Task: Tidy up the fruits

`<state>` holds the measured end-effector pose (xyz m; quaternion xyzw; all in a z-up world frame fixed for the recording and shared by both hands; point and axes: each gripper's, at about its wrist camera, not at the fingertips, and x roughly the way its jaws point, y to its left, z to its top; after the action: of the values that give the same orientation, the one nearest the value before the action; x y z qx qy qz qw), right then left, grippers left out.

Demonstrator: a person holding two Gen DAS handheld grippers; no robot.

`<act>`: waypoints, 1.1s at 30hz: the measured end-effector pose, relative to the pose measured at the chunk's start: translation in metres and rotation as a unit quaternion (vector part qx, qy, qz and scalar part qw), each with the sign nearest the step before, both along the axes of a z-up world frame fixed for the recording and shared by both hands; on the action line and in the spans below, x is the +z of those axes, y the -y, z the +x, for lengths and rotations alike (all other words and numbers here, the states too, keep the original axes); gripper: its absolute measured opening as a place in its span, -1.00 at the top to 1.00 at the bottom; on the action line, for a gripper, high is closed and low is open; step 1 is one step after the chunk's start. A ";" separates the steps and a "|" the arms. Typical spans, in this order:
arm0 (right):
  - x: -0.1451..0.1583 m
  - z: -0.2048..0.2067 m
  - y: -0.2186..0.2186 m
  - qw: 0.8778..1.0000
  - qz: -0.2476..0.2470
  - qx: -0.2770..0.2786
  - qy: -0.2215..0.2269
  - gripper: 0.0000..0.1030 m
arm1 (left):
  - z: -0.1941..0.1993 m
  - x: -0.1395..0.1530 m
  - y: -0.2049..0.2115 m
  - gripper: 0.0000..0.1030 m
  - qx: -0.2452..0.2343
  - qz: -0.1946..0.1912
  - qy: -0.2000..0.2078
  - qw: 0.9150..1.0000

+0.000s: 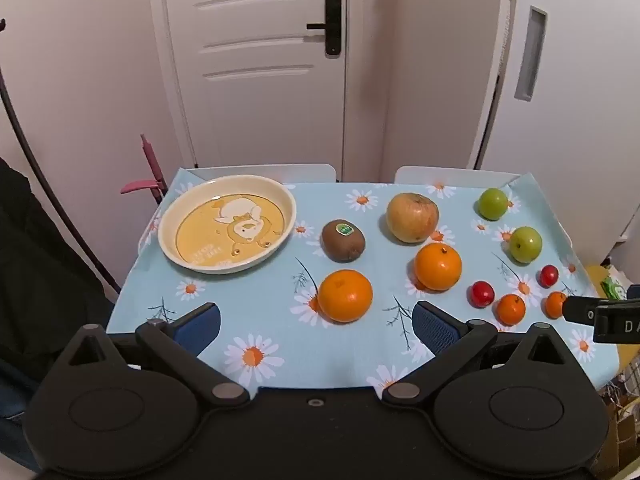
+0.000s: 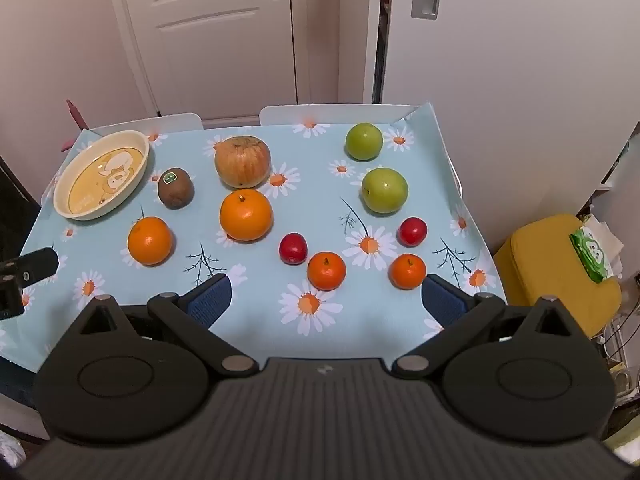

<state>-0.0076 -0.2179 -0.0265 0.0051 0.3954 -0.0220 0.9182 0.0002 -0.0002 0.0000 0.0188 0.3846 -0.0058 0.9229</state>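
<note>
With both the left gripper and right gripper spread empty, the firm, smooth orange at lower centre is best pinched across its widest middle.

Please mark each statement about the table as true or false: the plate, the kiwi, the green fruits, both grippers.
1. The plate holds one orange. False: it holds no fruit.
2. The kiwi bears a sticker. True.
3. Three green fruits lie on the cloth. False: there are two, a far one and a near one.
4. The left gripper and the right gripper are both open and hold nothing. True.
</note>
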 end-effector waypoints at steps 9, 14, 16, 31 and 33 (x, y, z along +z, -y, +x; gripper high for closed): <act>0.000 0.002 -0.002 1.000 0.000 -0.001 0.001 -1.00 | 0.005 0.005 -0.002 -1.00 0.004 0.001 0.006 1.000; 0.000 0.005 -0.003 1.000 0.000 0.000 0.001 -1.00 | 0.005 0.002 -0.003 -1.00 0.011 -0.011 0.007 1.000; 0.001 0.006 -0.003 1.000 0.000 0.000 -0.001 -1.00 | 0.006 0.002 -0.003 -1.00 0.015 -0.008 0.004 1.000; 0.002 0.007 -0.003 1.000 0.001 0.002 0.002 -1.00 | 0.010 0.003 -0.004 -1.00 0.027 -0.002 0.009 1.000; 0.002 0.008 -0.003 1.000 0.000 0.001 0.002 -1.00 | 0.009 0.003 -0.005 -1.00 0.027 -0.006 0.013 1.000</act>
<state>0.0000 -0.2152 -0.0245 0.0048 0.3934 -0.0205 0.9191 0.0093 0.0046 0.0035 0.0026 0.3732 0.0167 0.9276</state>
